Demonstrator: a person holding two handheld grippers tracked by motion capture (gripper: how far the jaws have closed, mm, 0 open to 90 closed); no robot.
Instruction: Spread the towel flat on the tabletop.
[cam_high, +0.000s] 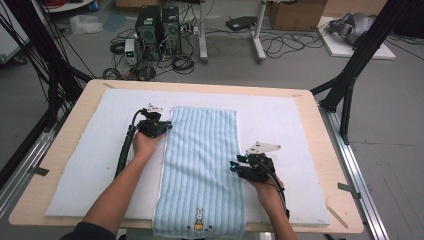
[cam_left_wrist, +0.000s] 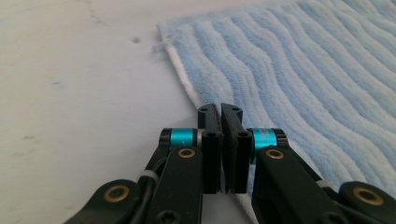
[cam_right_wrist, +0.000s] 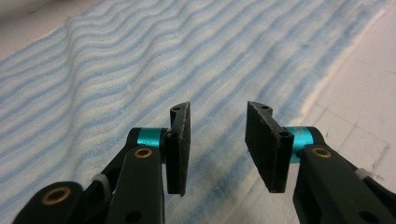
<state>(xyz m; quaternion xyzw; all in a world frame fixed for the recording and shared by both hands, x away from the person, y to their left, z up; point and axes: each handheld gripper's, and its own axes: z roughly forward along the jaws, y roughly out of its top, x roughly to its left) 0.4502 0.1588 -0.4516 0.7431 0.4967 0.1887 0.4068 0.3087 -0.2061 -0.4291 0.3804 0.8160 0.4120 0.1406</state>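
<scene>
A light blue striped towel (cam_high: 200, 165) lies flat lengthwise on the white mat (cam_high: 285, 120), with a small rabbit picture at its near end. My left gripper (cam_high: 167, 126) rests at the towel's left edge near the far corner. In the left gripper view that gripper (cam_left_wrist: 220, 109) has its jaws shut together right over the towel's (cam_left_wrist: 303, 70) white hem; I cannot tell if any cloth is pinched. My right gripper (cam_high: 233, 166) hovers at the towel's right edge, about halfway along. In the right gripper view it (cam_right_wrist: 217, 112) is open, with the towel (cam_right_wrist: 116, 70) and mat below the gap.
The mat covers most of a wooden table (cam_high: 327, 150). Black frame posts (cam_high: 350, 80) stand at the table's right and left sides. Computers (cam_high: 157, 25) and cables sit on the floor beyond the far edge. The towel's near end hangs slightly over the table's front.
</scene>
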